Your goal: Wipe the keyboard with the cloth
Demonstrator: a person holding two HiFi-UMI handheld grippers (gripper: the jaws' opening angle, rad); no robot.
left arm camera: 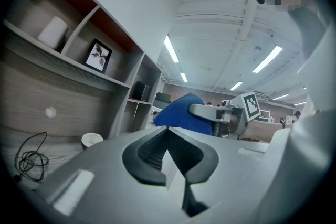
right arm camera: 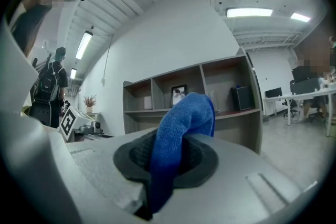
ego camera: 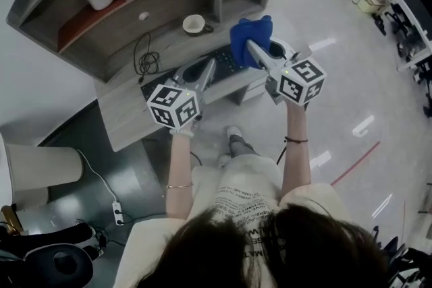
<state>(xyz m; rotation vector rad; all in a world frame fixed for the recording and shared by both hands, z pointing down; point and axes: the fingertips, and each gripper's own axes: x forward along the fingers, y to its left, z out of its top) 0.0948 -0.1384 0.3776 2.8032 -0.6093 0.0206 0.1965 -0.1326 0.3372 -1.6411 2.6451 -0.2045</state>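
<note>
Plainly, your right gripper is the one that matters: its jaws are clamped on the blue cloth, a thick fold of which bulges out between the pads. Your left gripper has its jaws closed together with nothing between them.

The keyboard lies on the desk below and ahead of both grippers. Its long axis runs along the desk's front edge, from under your left jaws toward your right ones. Both grippers are held up off it, and the cloth hangs over its right end, so the right hand looks best placed. The coming move is likely a drop onto the keys, then a sweep leftward along that axis.

Only the head view shows the keyboard. Both gripper views look out level at the shelves and ceiling, so neither tells you how high the cloth is above the keys. The right gripper view alone shows how firmly the cloth is pinched, and the left gripper view shows the cloth from the side.
</note>
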